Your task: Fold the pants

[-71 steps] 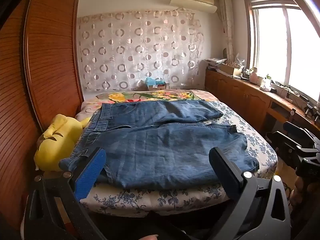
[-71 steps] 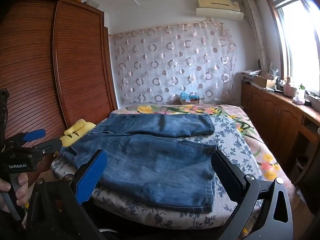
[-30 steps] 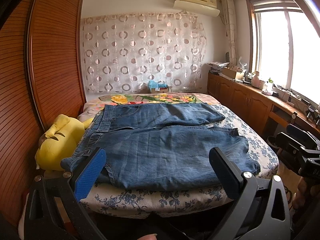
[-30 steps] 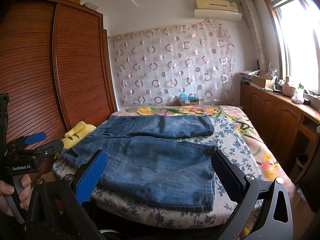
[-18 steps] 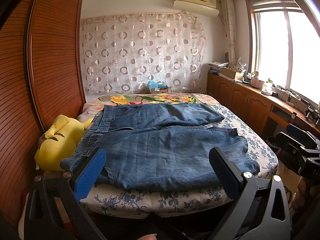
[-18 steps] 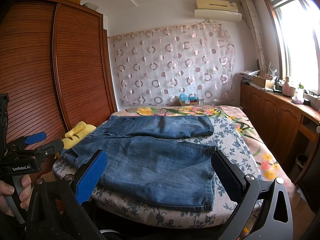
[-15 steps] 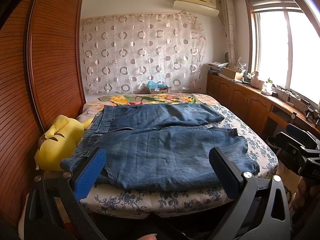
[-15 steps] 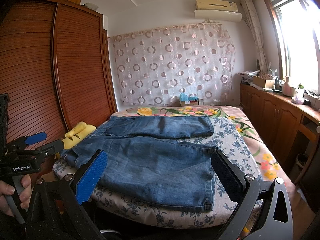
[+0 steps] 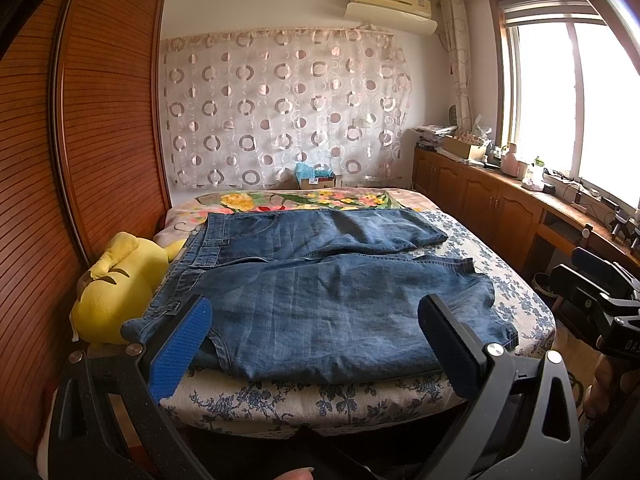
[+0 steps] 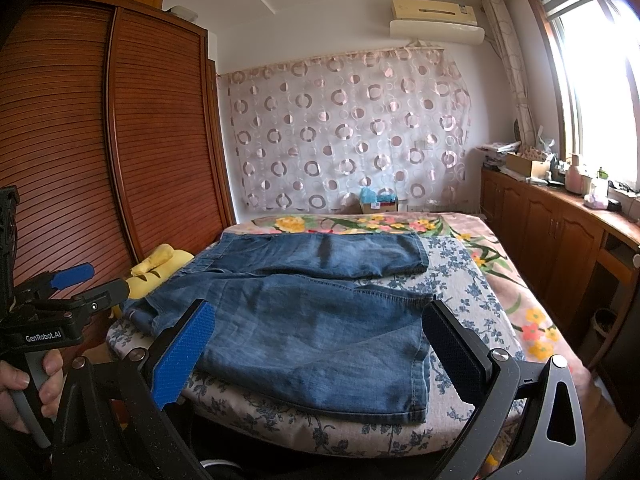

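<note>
Blue denim pants [image 9: 320,292] lie spread flat on the bed, waistband at the left, both legs reaching right; they also show in the right wrist view [image 10: 312,320]. My left gripper [image 9: 316,344] is open and empty, held in front of the bed's near edge, short of the pants. My right gripper [image 10: 320,348] is open and empty, also in front of the bed. The left gripper also shows in the right wrist view [image 10: 72,284], held in a hand at the far left. The right gripper shows at the right edge of the left wrist view [image 9: 600,296].
The bed [image 9: 320,400] has a floral sheet. A yellow plush toy [image 9: 116,284] lies at its left edge against the wooden wardrobe [image 9: 100,120]. Wooden cabinets [image 9: 500,208] with clutter run along the right under the window. A patterned curtain [image 9: 280,108] hangs behind.
Both views have tilted up slightly since the earliest frames. The pants have not moved and both grippers stay open.
</note>
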`<state>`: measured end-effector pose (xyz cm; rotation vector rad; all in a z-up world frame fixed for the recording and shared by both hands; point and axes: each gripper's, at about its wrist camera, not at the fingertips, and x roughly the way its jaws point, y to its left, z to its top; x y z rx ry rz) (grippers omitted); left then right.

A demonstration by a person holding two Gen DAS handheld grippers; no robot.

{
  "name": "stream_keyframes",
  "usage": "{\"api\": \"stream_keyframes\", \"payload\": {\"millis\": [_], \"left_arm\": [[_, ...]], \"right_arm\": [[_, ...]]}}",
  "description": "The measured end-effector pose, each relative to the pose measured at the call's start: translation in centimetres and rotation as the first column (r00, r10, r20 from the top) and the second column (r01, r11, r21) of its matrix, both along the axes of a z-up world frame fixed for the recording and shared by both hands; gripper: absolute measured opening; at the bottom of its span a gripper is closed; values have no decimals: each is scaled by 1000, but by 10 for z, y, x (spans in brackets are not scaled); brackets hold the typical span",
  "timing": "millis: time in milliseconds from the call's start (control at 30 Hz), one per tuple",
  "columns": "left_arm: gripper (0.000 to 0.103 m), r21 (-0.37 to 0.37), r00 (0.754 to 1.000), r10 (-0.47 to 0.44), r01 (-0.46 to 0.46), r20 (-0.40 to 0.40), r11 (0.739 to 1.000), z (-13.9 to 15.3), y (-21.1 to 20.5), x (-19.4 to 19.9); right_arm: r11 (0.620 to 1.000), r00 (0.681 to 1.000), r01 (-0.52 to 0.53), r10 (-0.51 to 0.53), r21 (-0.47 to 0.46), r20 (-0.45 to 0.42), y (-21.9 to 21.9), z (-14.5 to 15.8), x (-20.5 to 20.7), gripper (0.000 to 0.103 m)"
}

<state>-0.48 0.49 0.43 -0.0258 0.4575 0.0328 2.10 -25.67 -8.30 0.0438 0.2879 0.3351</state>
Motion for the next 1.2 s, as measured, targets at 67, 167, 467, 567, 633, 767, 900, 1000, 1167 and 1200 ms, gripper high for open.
{"api": "stream_keyframes", "payload": {"millis": [67,167,467,567,633,767,900,1000,1167,1200], "left_arm": [[103,0,1000,0,0,0,1000,0,0,0],[103,0,1000,0,0,0,1000,0,0,0],[103,0,1000,0,0,1,1000,0,0,0],[103,0,1000,0,0,-3,1000,1,0,-1],[103,0,1000,-1,1,-9,1000,1,1,-1],[103,1,1000,-10,10,-23,1000,0,2,2],[103,-4,999,-14,13,-48,1000,-12,4,10],[103,-13,998,-3,2,-70,1000,-23,12,18],[103,-20,995,19,-21,-94,1000,-35,24,23],[103,-21,995,23,-25,-98,999,-37,25,24]], "right_arm": [[1000,1000,1,-1,0,0,0,0,0,103],[1000,1000,0,0,-1,0,0,0,0,103],[1000,1000,0,0,-1,-1,1,1,0,103],[1000,1000,0,0,-1,-1,1,0,-1,103],[1000,1000,-2,2,-1,-3,1,0,0,103],[1000,1000,-1,1,-5,-10,0,-2,2,103],[1000,1000,4,-5,-16,-23,-2,-8,7,103],[999,999,17,-18,-29,-27,-3,-11,10,103],[997,999,36,-37,-65,-21,-1,-16,18,102],[997,999,39,-40,-71,-19,0,-17,19,102]]}}
